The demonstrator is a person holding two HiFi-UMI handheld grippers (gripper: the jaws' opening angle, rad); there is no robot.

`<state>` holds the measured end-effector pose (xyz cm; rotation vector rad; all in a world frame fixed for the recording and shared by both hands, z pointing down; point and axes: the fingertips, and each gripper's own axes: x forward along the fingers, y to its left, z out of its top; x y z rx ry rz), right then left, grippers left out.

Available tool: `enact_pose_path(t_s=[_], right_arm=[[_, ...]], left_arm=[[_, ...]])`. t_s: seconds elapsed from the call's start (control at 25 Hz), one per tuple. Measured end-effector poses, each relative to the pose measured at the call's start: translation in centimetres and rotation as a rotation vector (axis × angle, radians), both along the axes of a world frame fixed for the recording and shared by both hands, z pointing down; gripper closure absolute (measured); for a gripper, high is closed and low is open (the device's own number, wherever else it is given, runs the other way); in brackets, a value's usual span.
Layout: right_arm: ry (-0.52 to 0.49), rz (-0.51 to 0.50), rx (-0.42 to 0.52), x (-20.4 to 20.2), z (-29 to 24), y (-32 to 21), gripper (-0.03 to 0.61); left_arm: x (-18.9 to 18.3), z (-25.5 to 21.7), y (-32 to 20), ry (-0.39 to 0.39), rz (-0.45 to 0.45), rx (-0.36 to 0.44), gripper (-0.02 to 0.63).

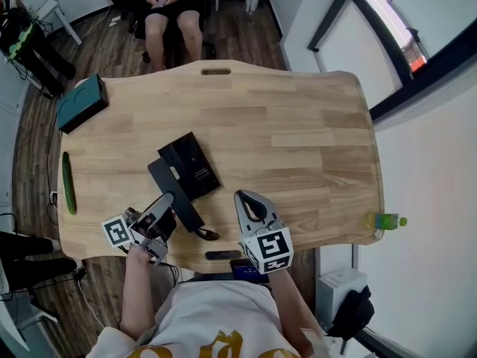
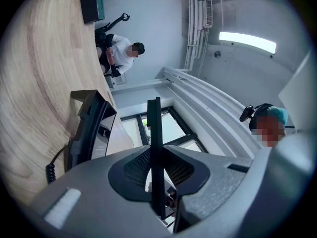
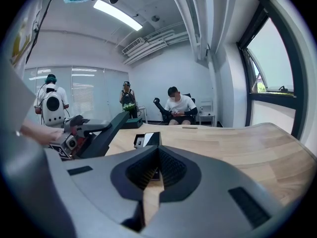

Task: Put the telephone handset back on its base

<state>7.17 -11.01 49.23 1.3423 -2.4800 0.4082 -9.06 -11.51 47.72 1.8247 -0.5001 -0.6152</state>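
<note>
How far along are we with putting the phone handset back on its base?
Done: the left gripper is clamped on the handset, which is tilted with one end raised above the table. In hand: the handset sits beside the base, not on it. Left: lower it onto the base and let go. The right gripper is shut, empty, off to the side.

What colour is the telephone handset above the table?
Black. The handset shows best in the head view, dark against the pale wood.
</note>
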Motion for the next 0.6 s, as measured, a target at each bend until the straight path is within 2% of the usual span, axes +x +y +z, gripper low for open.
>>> enact_pose_path(t_s=[0.28, 0.6], right_arm=[[0.002, -0.013, -0.019, -0.7, 1.0, -1.0, 0.575], [0.03, -0.044, -0.04, -1.7, 1.9, -2.0, 0.575]], left_arm=[[-0.7, 1.4, -0.7, -0.03, -0.008, -0.014, 0.54], [-1.4, 3.3, -1.6, -0.029, -0.014, -0.039, 0.54]])
